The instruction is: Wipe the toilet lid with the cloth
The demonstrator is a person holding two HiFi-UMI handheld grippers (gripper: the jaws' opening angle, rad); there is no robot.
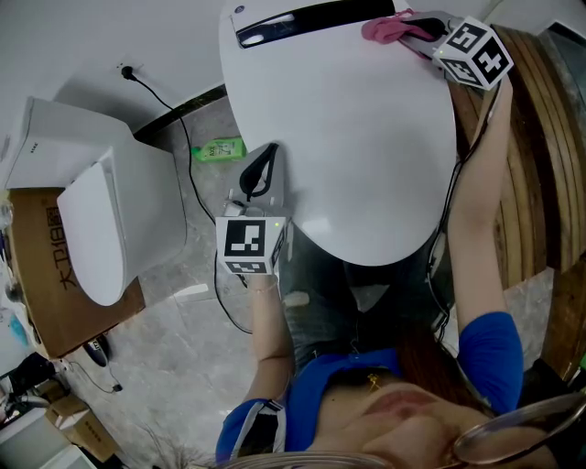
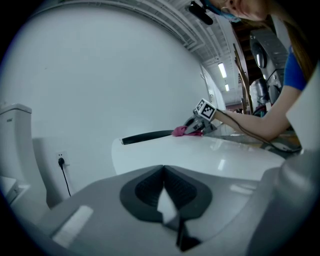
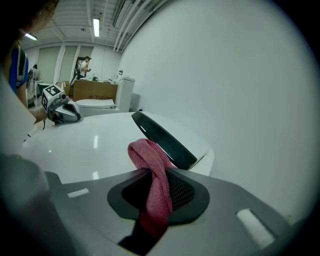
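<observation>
The white toilet lid is closed and fills the middle of the head view. At its far edge, beside the black hinge strip, my right gripper is shut on a pink cloth. In the right gripper view the cloth hangs bunched between the jaws of that gripper, just over the lid. My left gripper rests at the lid's left edge, shut and holding nothing. The left gripper view shows the cloth and the right gripper across the lid.
A second white toilet stands on a cardboard box to the left. A green bottle lies on the floor near a wall socket with a black cable. Curved wooden boards stand to the right.
</observation>
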